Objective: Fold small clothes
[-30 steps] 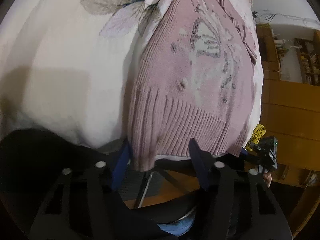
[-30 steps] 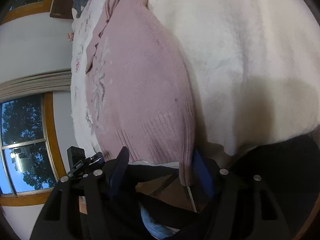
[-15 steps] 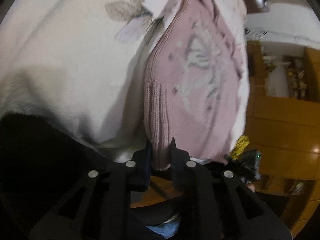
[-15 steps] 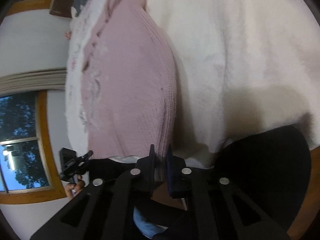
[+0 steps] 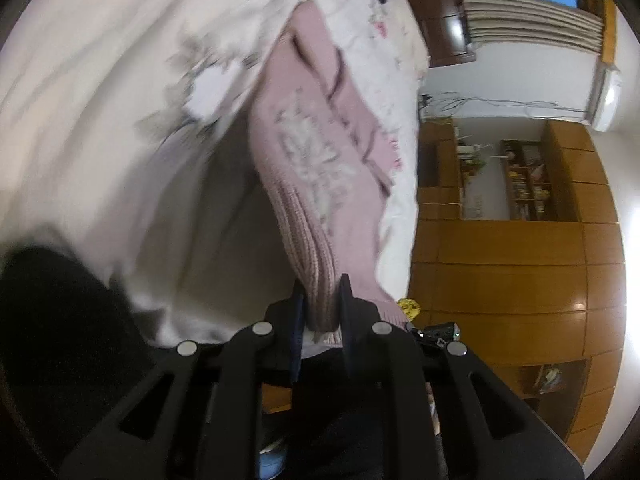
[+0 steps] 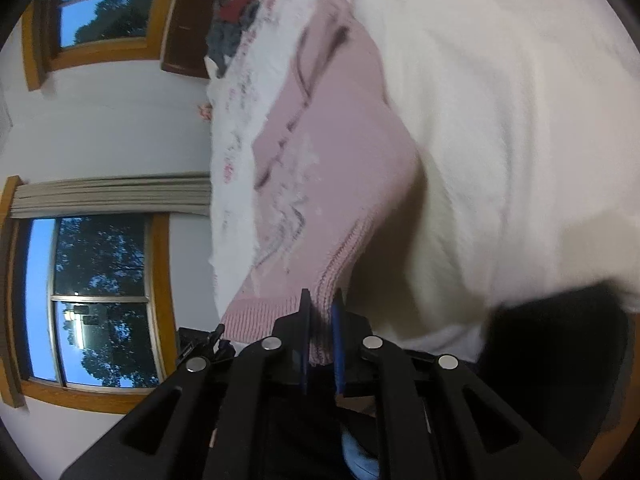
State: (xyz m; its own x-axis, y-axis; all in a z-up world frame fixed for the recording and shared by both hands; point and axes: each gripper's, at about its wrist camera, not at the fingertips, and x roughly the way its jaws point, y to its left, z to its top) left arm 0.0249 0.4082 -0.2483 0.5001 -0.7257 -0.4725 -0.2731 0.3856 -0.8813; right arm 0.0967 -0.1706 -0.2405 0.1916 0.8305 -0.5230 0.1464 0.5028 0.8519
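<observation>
Bedding (image 5: 100, 128), white and wide, carries the pink sweater (image 5: 320, 160), whose upper half lies flat while its ribbed hem (image 6: 340, 268) hangs lifted off the bed. Left gripper (image 5: 322, 312) pinches one hem corner, right gripper (image 6: 320, 320) the other. Judging by this, the fold is barely begun; hem must travel to collar.

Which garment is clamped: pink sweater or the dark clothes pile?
The pink knit sweater: both the left gripper and right gripper pinch its ribbed hem. The dark pile lies untouched beyond.
</observation>
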